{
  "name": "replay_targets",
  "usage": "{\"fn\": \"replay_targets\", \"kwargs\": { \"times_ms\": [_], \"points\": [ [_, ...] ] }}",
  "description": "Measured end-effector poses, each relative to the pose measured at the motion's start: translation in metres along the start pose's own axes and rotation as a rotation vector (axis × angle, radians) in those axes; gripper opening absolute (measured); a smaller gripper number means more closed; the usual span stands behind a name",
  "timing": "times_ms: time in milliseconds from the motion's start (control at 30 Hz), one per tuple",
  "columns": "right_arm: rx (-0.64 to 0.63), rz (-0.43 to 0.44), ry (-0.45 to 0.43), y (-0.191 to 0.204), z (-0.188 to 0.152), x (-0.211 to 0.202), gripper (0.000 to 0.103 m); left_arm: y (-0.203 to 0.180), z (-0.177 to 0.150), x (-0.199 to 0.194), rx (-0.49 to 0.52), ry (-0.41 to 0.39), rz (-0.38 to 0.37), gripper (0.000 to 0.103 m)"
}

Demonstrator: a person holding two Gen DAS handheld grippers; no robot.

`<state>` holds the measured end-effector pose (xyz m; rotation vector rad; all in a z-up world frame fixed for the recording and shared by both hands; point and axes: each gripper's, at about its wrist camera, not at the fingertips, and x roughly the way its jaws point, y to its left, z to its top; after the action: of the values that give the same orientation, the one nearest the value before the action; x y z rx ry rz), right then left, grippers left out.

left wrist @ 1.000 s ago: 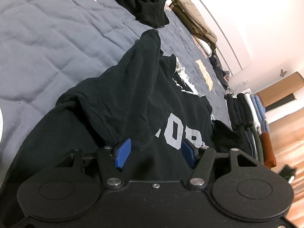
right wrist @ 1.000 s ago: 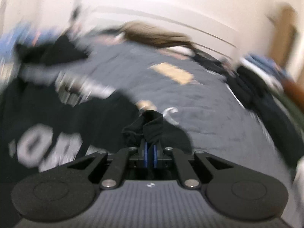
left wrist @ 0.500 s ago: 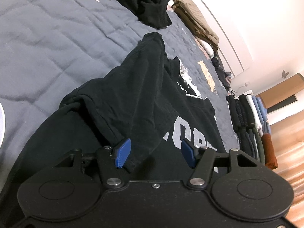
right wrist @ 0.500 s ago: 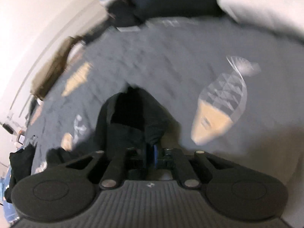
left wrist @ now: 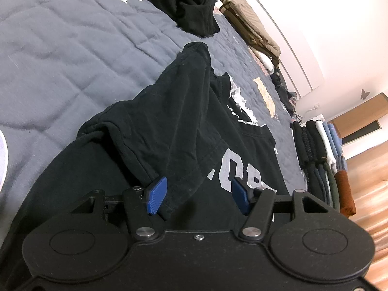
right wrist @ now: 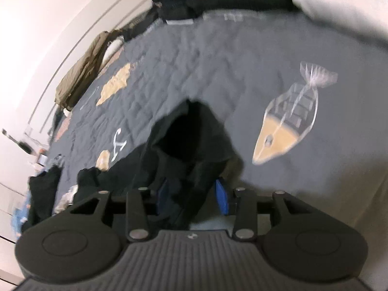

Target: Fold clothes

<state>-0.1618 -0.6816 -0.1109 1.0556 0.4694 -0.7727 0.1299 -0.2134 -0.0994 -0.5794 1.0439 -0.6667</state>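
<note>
Just ahead of my left gripper [left wrist: 198,195], the black T-shirt [left wrist: 169,126] carries large grey-white block print; I can make out what looks like "OR" before the cloth's edge cuts it off. Farther up its chest, a torn-looking white print is unreadable. On the grey quilt [right wrist: 218,68], the motifs are pictures, not words.

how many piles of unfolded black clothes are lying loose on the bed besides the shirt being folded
1 clearly: a crumpled black heap at the far end of the bed, beyond the shirt. Dark items along the wall edge may be more, too small to tell.
</note>
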Motion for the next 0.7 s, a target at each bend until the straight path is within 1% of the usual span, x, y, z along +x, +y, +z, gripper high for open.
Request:
{"fn": "replay_targets", "kwargs": {
  "times_ms": [67, 100, 167, 200, 233, 267, 333, 400, 467, 500, 533, 700],
  "points": [
    [0.019, -0.001, 0.01, 0.0, -0.004, 0.007, 0.042, 0.0, 0.0, 0.0, -0.002, 0.001, 0.001, 0.058],
    [0.009, -0.012, -0.009, 0.002, -0.006, 0.01, 0.042, 0.0, 0.0, 0.0, -0.003, 0.001, 0.001, 0.058],
    [-0.013, -0.033, -0.051, 0.007, -0.009, 0.013, 0.035, 0.001, 0.001, 0.0, -0.006, 0.001, 0.001, 0.058],
    [-0.037, -0.038, -0.088, 0.012, -0.009, 0.011, 0.02, 0.001, 0.001, 0.0, -0.007, 0.001, 0.001, 0.058],
    [-0.061, -0.043, -0.125, 0.016, -0.009, 0.008, 0.009, 0.001, 0.001, 0.0, -0.008, 0.0, 0.001, 0.058],
    [-0.096, -0.044, -0.16, 0.023, -0.009, 0.005, 0.008, 0.002, 0.001, 0.0, -0.008, 0.0, 0.001, 0.058],
    [-0.241, -0.02, -0.227, 0.046, -0.014, -0.005, 0.007, 0.002, 0.001, 0.0, -0.009, 0.001, 0.001, 0.058],
    [-0.513, 0.02, -0.287, 0.078, -0.029, -0.017, 0.007, 0.002, 0.001, 0.0, -0.01, 0.002, 0.002, 0.058],
    [-0.8, 0.088, -0.311, 0.106, -0.054, -0.027, 0.006, 0.002, 0.001, 0.0, -0.01, 0.002, 0.002, 0.058],
    [-0.915, 0.13, -0.293, 0.118, -0.068, -0.03, 0.006, 0.002, 0.001, 0.0, -0.01, 0.002, 0.003, 0.058],
    [-1.0, 0.161, -0.272, 0.126, -0.078, -0.033, 0.006, 0.002, 0.001, 0.0, -0.01, 0.002, 0.003, 0.058],
    [-1.027, 0.179, -0.14, 0.128, -0.097, -0.036, 0.007, 0.002, 0.001, 0.0, -0.009, 0.003, 0.006, 0.058]
  ]
}}
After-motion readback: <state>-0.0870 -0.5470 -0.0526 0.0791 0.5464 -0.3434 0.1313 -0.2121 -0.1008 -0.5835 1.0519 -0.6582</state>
